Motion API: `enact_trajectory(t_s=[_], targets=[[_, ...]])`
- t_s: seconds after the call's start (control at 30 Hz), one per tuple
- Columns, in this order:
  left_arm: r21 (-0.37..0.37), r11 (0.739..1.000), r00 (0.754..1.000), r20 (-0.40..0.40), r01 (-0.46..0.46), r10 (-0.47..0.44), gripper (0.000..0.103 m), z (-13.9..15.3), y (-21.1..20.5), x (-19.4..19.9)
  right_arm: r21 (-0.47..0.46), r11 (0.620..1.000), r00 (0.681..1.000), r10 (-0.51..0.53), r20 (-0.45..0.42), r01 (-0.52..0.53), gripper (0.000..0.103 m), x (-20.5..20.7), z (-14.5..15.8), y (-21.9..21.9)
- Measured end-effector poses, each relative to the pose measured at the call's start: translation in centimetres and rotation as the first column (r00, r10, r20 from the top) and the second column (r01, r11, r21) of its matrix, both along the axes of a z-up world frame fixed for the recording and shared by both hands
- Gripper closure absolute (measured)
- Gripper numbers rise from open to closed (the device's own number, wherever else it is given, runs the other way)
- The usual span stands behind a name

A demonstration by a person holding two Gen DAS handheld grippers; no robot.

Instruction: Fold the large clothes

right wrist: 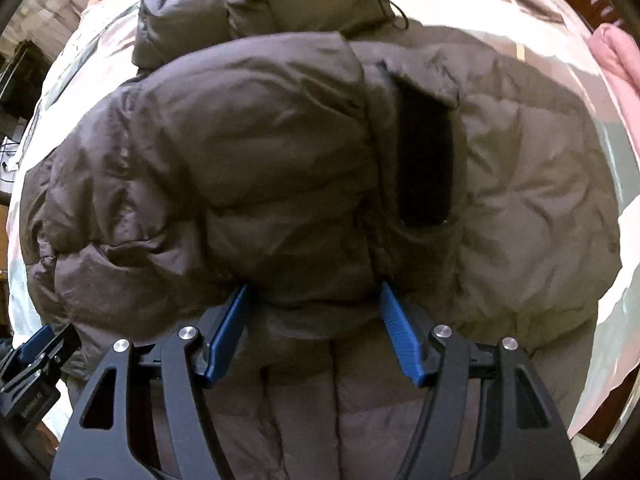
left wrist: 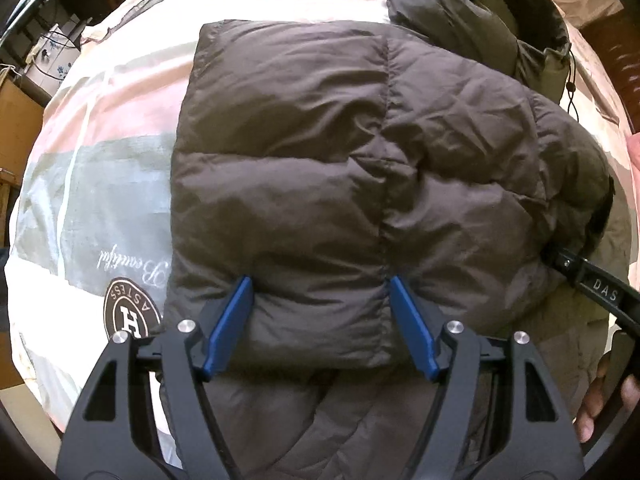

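Jacket (left wrist: 320, 152), brown and puffy, lies folded on a bed sheet (left wrist: 100, 120) with pink, white and grey stripes. In the left wrist view, it fills the middle. The left gripper (left wrist: 320, 292) has its blue fingers (left wrist: 228, 324) spread wide, and a puffy fold of the jacket sits between them. The fingertips touch the cloth, but they do not pinch it. The hood (left wrist: 476, 12) lies at the far end, with a black cord (left wrist: 570, 80) hanging by it on the right. A round badge (left wrist: 128, 312) is printed on the sheet, near and to the left. At the right edge, part of the right gripper (left wrist: 592, 280) pokes under the jacket, and a hand (left wrist: 604, 400) shows below it.

In the right wrist view, the jacket again fills the middle, with a sleeve (right wrist: 224, 152) folded across it. The dark sleeve hole (right wrist: 426, 156) faces up, right of the middle. The right gripper (right wrist: 314, 300) also has its blue fingers (right wrist: 400, 336) wide apart, with the near edge of the jacket between them. The hood (right wrist: 260, 4) is at the far end. The left gripper (right wrist: 36, 356) shows near the left edge, beside the jacket. A pink cloth (right wrist: 616, 56) lies far to the right.
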State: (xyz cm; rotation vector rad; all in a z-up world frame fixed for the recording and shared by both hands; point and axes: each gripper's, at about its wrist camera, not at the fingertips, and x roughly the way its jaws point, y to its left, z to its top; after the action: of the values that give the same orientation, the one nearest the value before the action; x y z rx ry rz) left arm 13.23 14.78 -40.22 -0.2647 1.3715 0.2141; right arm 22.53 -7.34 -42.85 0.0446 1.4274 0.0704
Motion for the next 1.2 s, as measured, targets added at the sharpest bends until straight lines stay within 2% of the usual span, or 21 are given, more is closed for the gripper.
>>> enact_trajectory(t_s=[0.13,0.27,0.4,0.47,0.5,0.6,0.67,0.8,0.97,1.13,1.2], targets=[[-0.007,1.000,0.999,0.041,0.000,0.000,0.031,2.1,-0.5,-1.9,0.039,0.999,0.999,-0.012,0.049,0.010,0.036,-1.9,2.5,-1.7],[-0.005,1.000,0.999,0.032,0.023,-0.023,0.028,2.7,-1.4,-4.8,0.045,0.999,0.999,-0.030,-0.014,0.031,0.036,-5.6,2.3,-4.1],[-0.016,0.999,0.997,-0.062,0.046,-0.047,0.028,-0.1,-2.5,-6.5,-0.057,0.998,0.993,0.024,-0.120,-0.031,0.036,-9.1,-1.6,-5.3],[-0.026,0.999,0.994,-0.103,0.036,-0.038,0.028,-1.7,-2.6,-7.3,-0.079,0.995,0.991,0.049,-0.127,-0.059,0.032,-10.3,-3.0,-5.9],[-0.013,0.999,0.992,-0.126,0.029,-0.031,0.028,-2.4,-2.5,-7.7,-0.087,0.993,0.990,0.065,-0.123,-0.076,0.027,-10.7,-3.1,-6.1],[-0.001,0.999,0.988,-0.149,0.033,-0.033,0.028,-2.6,-2.1,-8.6,-0.091,0.990,0.984,0.096,-0.148,-0.110,0.027,-11.9,-2.6,-6.9],[-0.010,1.000,0.991,-0.133,0.027,-0.028,0.028,-1.7,-1.9,-9.0,-0.071,0.993,0.990,0.081,-0.111,-0.089,0.027,-12.6,-0.8,-8.2],[0.004,1.000,0.990,-0.138,0.030,-0.029,0.028,-1.0,-1.8,-10.2,-0.159,0.987,0.999,-0.003,-0.051,-0.005,0.026,-14.2,0.9,-11.9],[0.027,0.999,0.985,-0.170,0.042,-0.037,0.028,-2.4,-2.1,-11.5,-0.258,0.966,0.991,-0.061,-0.117,0.029,0.026,-16.0,-1.9,-15.6],[0.043,0.998,0.979,-0.200,0.055,-0.045,0.027,-3.3,-3.1,-12.4,-0.306,0.951,0.987,0.002,-0.161,-0.052,0.020,-17.0,-4.3,-14.8],[0.048,0.997,0.974,-0.221,0.066,-0.054,0.027,-3.7,-3.2,-12.2,-0.298,0.953,0.983,-0.004,-0.184,-0.052,0.020,-17.0,-4.6,-15.0]])
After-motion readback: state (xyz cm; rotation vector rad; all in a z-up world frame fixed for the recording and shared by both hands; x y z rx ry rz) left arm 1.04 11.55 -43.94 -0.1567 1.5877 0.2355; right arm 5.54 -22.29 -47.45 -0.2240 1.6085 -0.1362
